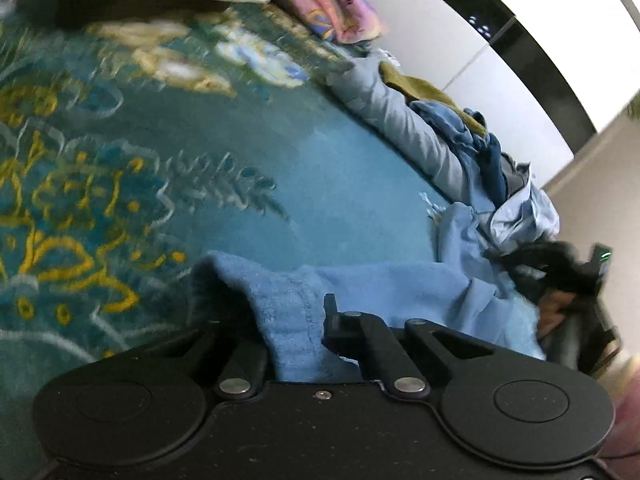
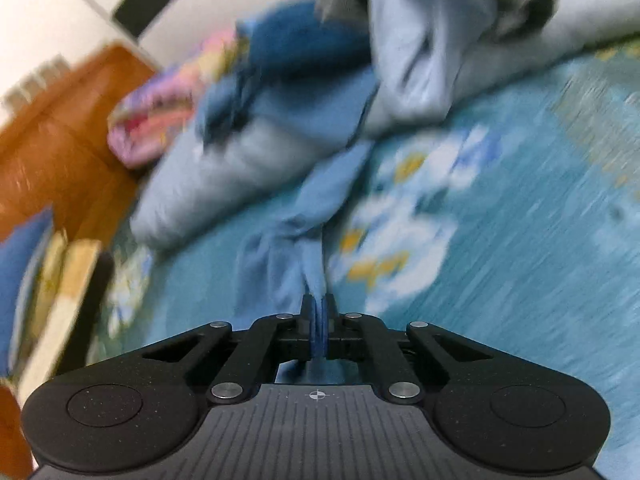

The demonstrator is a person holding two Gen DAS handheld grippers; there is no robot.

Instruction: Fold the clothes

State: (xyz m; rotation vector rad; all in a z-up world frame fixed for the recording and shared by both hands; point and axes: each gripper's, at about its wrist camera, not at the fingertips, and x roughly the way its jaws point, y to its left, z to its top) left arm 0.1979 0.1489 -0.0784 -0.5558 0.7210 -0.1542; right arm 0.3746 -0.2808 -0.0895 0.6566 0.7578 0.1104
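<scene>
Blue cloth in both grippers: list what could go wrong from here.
1. The right gripper pinches only a thin bunched strip of the blue cloth; it could slip out under a pull.
2. The cloth trails toward the clothes pile and may drag other pieces along.
3. In the left gripper the cloth sits loosely draped, so it may drop.

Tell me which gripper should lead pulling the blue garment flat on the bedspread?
Right, probably. The right gripper is shut on the blue garment; the left gripper has cloth between wider-spread fingers.
</scene>
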